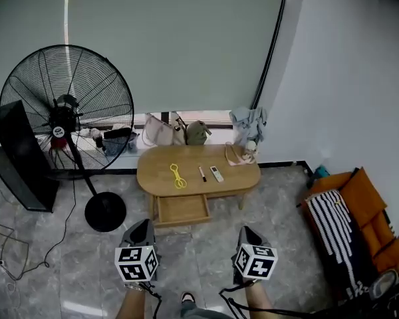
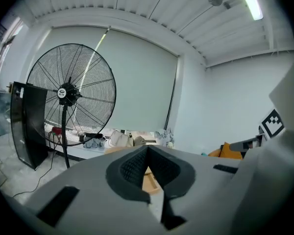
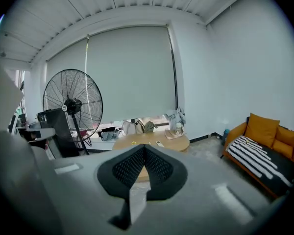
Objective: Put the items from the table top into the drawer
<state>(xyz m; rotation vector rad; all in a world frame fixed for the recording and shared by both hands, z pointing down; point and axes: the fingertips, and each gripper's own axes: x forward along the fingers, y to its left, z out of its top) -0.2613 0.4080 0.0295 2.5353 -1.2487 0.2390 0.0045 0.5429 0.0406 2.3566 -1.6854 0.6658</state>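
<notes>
You're standing back from the oval wooden table, well apart from it, with both tools held low on your near side of it. This looks like the approach step: nothing is picked up yet.

The left gripper has its jaws pressed together at the tips with nothing between them. The right gripper is the same, pads closed flat on each other and empty.

The drawer hangs under the table's front edge and is already pulled out toward you, and it looks bare inside.

On the table top sit three small items in a row near the middle. A yellow looped tool is toward the table's left and a thin dark pen-like stick is just beside it. A white remote control lies just right of that. At the table's far right corner there's a pink cloth bundle, with something small and pale on it that I can't make out.

Next, I'd say, close the gap to the table and spread the jaws of one gripper before you come down. The remote is the nearest fit for your right side and the yellow tool for your left. All three lie flat and low, so you'll likely need a steep, downward reach to pinch them across the narrow side. Then it's a short carry over the table's front edge into the drawer.
</notes>
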